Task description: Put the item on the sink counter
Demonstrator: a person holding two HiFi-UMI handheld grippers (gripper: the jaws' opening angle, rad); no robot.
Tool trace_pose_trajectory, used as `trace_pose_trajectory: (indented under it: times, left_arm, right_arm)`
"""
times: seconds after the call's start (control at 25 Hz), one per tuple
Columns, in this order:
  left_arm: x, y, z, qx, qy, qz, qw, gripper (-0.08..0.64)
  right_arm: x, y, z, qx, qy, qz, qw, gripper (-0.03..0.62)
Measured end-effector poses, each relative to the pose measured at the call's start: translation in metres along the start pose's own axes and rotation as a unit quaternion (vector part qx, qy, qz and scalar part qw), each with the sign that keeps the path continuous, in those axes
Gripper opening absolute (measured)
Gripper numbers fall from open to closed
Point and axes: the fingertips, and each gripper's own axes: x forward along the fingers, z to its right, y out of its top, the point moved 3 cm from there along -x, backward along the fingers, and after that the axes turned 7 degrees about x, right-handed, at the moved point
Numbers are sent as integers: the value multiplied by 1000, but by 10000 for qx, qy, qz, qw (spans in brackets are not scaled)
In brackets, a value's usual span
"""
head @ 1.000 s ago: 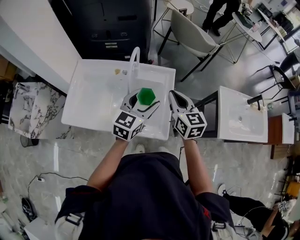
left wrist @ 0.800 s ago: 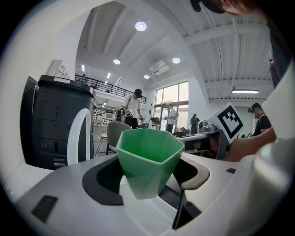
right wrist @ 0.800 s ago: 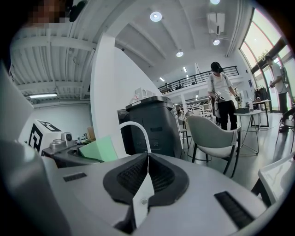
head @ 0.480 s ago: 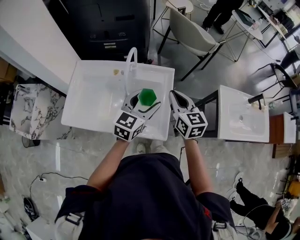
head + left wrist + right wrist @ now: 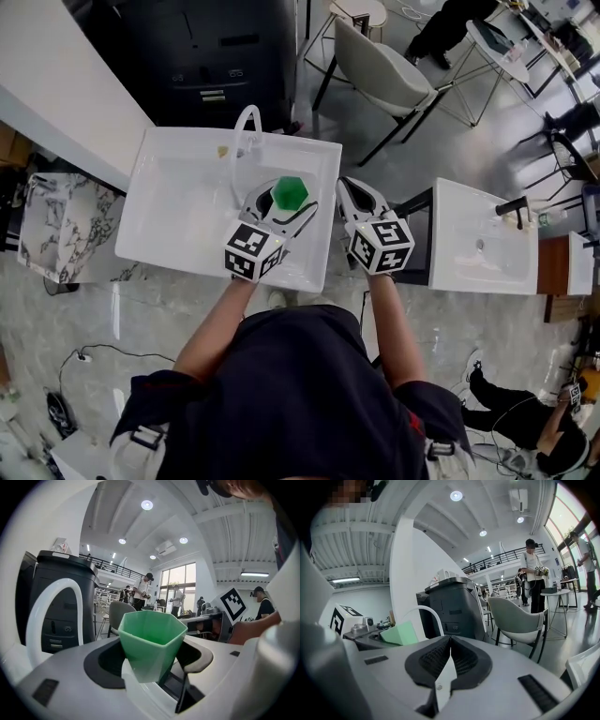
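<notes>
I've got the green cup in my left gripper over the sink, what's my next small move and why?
Probably lower the left gripper toward the flat rim of the sink, keeping the green cup upright. Its fingers clamp the cup over the sink, not yet set down, and the right gripper is shut and empty.

Left tongs clamped on a green cup, which sits upright between the jaws. Right tongs just beside them, jaws pressed together with nothing between. Left forearm and right forearm reach forward from the torso, side by side.
</notes>
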Motion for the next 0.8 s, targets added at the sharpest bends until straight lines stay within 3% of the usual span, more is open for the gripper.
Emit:
trace_pose_trajectory:
  times: [0.48,0.8]
  left_arm:
    - [44,5,-23,219,336,12,9992,328]
    - [66,-12,-40,347,575,-214,9975,330]
  right_arm:
    - [33,11,42,84,182,-132,9997,35]
    - [52,6,61,187,265,-306,9990,35]
